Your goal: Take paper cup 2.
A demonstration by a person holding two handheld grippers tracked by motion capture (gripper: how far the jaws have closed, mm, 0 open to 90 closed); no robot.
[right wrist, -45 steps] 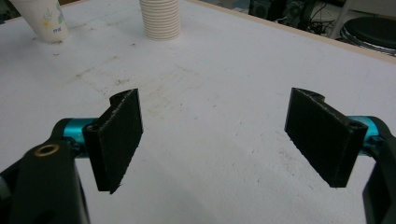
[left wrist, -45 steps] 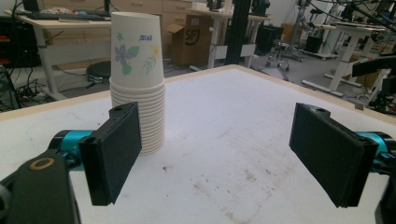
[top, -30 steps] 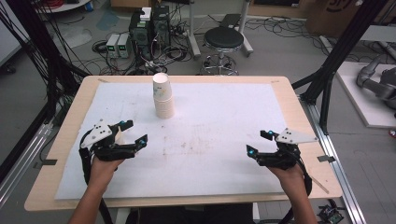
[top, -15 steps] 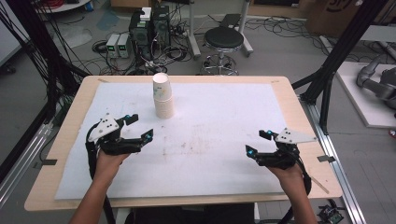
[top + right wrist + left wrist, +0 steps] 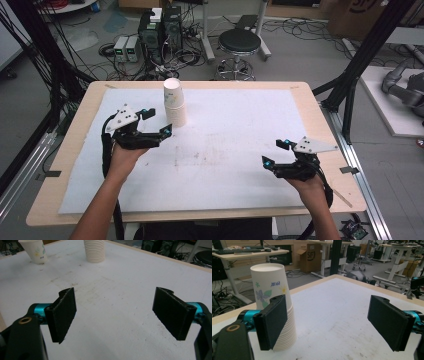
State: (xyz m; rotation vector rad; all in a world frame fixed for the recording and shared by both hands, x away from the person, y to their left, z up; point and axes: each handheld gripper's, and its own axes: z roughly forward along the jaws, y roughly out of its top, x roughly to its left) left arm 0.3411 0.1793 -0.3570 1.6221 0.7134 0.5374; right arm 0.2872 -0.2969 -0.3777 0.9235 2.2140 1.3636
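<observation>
Cups (image 5: 174,102) stand nested upside down in one stack near the table's (image 5: 310,117) far edge, just beside your left gripper (image 5: 155,124), whose jaws gape wide with nothing between them. You look mid-approach: next, swing those jaws around the top cup and squeeze gently. Your right gripper (image 5: 274,153) rests well apart, spread and empty.

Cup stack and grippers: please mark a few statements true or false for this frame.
1. The cup stack stands upside down on the table. True.
2. The left gripper is shut on the stack. False: it is open, and the stack sits beside one jaw, not between the two.
3. The right gripper is open. True.
4. The right gripper holds a cup. False: nothing is between its jaws.
</observation>
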